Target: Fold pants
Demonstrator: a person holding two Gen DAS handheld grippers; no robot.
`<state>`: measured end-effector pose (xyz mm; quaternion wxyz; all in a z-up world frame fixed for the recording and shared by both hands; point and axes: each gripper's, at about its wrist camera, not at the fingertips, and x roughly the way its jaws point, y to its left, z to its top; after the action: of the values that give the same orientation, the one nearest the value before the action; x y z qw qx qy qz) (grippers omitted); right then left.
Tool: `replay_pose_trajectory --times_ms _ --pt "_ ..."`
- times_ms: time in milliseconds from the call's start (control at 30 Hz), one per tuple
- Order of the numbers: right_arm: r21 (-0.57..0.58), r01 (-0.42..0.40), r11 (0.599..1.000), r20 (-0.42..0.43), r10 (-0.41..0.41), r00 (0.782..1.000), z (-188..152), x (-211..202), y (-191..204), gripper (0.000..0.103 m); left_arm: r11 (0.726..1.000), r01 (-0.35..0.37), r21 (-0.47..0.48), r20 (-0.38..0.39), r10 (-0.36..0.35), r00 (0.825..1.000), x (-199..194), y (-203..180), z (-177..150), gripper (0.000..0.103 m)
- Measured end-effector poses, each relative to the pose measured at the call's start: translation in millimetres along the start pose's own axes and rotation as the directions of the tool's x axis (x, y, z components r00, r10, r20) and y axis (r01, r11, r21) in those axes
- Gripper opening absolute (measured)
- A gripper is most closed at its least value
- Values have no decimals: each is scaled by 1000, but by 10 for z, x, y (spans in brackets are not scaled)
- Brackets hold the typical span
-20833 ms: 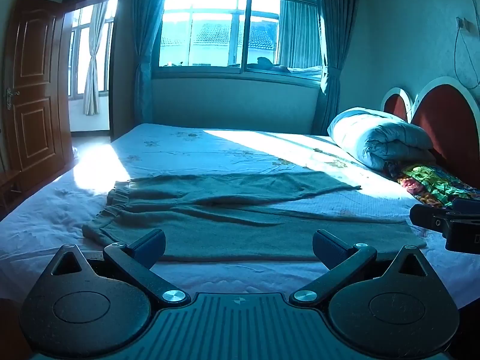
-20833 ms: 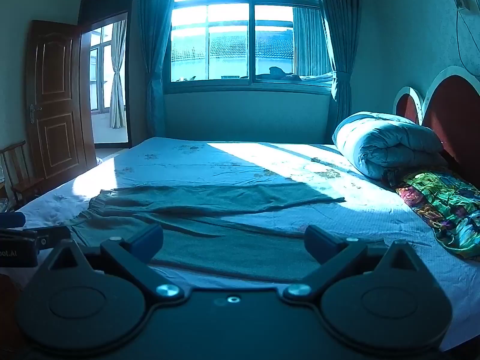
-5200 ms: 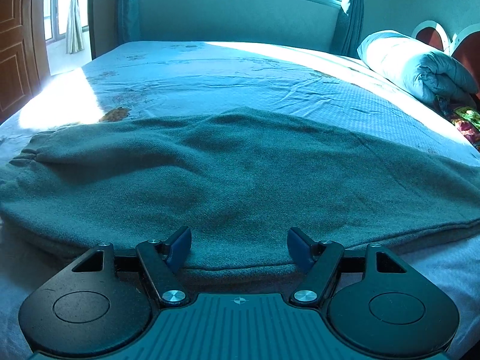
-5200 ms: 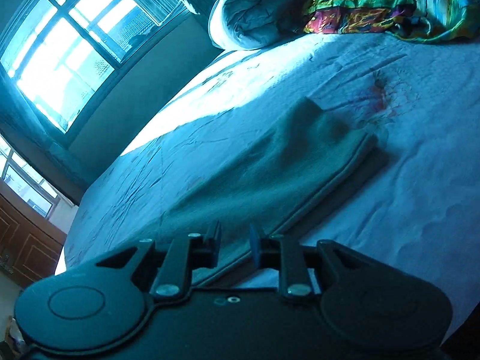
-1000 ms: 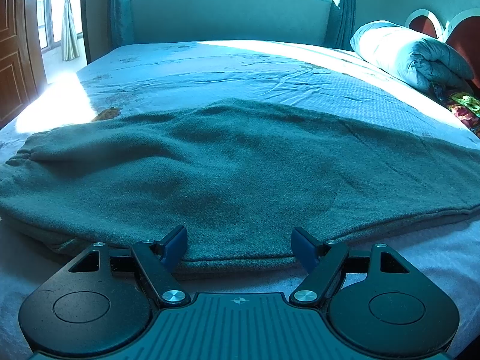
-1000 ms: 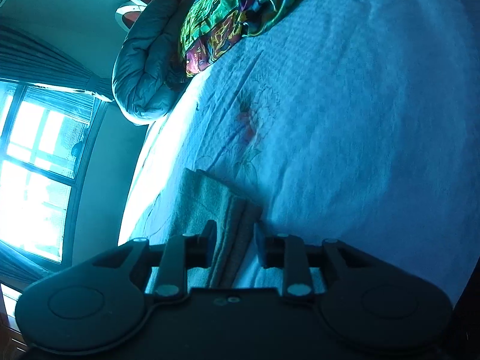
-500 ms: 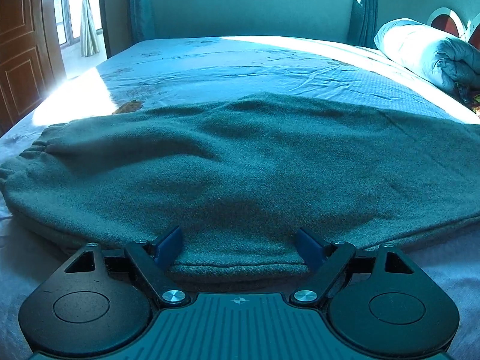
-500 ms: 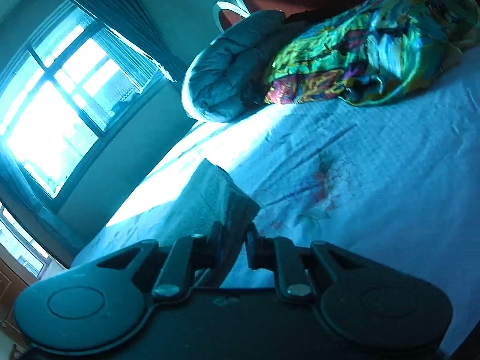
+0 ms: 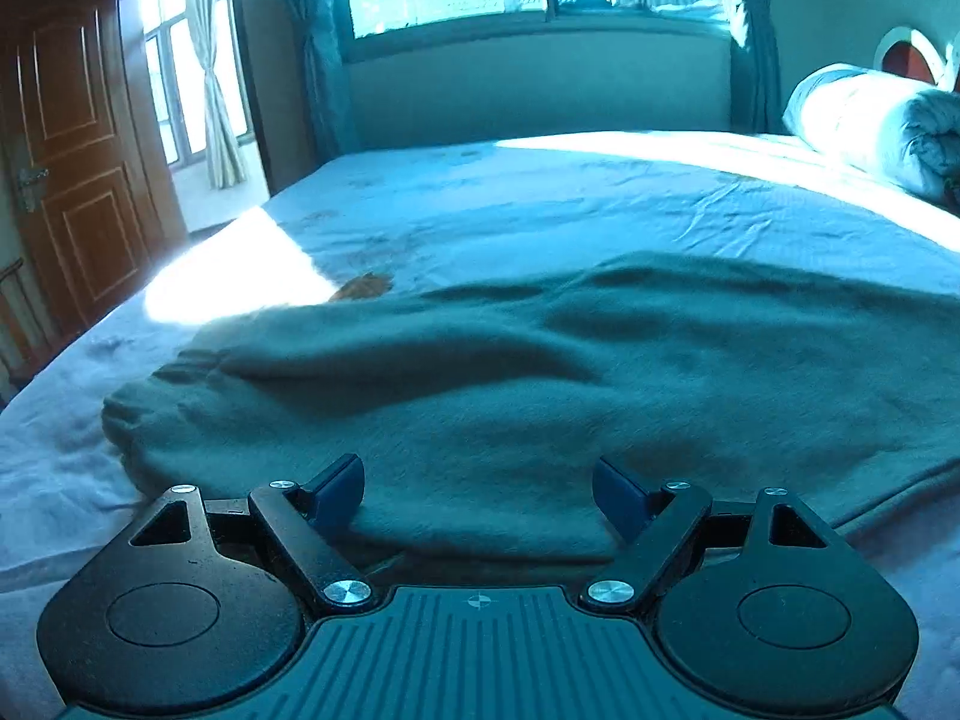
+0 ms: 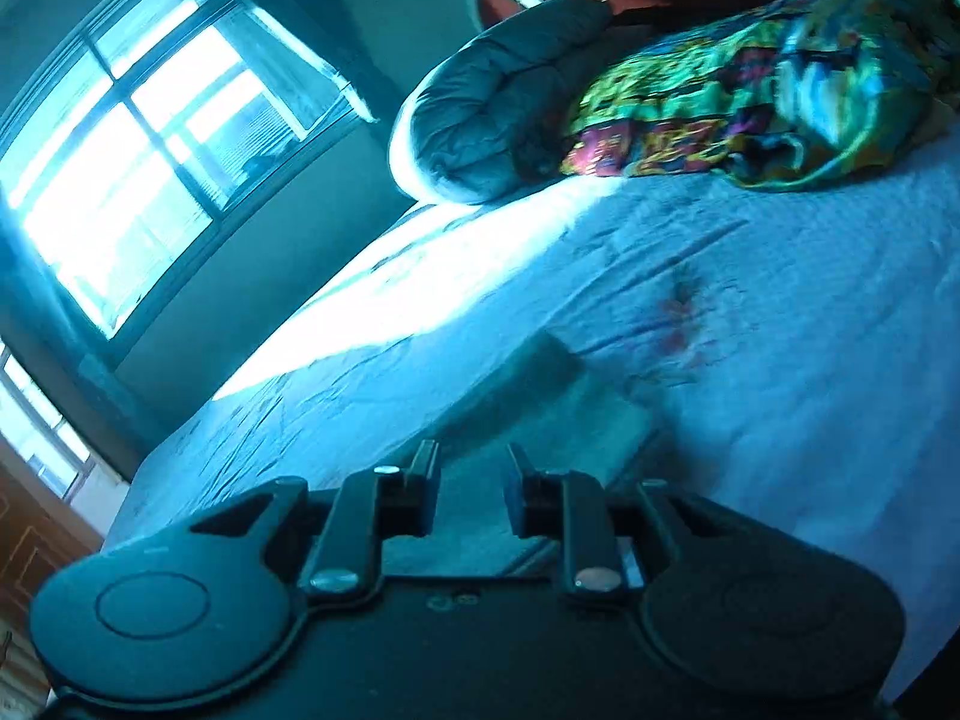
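Though pants [image 9: 540, 372] lie mid-frame on bed [image 9: 540, 204] already halved leg over leg, cross folds remain. Left gripper [image 9: 478, 489] released at near edge; right gripper [image 10: 470, 483] parted narrowly over cuff end, grasp unclear.

Left claw [image 9: 478, 483] sits level with fingers spread wide; right claw [image 10: 470, 483] is tilted, fingers narrowly parted.

The left claw [image 9: 478, 489] is showing blue pads, black linkages, silver screws and a ribbed body; the right claw [image 10: 470, 489] is looking all black.
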<state>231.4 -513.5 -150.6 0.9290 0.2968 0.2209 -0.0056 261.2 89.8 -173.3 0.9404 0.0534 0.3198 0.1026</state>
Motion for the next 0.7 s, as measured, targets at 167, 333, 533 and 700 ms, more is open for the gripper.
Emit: replay_pose_trajectory --times_ms 167,333,533,700 --pt "-188 -208 960 -207 169 964 -435 609 1110 17 996 -57 -71 60 62 996 -29 357 -50 83" --pt "-355 -356 865 -390 209 897 -1019 1170 2196 20 965 -189 -183 -4 191 982 125 889 -93 83" --pt "-534 -231 813 -433 -29 901 -1478 1679 2804 11 933 -186 -308 -39 183 982 205 1415 -150 84" --pt "-533 -368 762 -432 129 893 -1487 1759 3677 24 939 -199 -280 36 217 975 365 1446 251 84"
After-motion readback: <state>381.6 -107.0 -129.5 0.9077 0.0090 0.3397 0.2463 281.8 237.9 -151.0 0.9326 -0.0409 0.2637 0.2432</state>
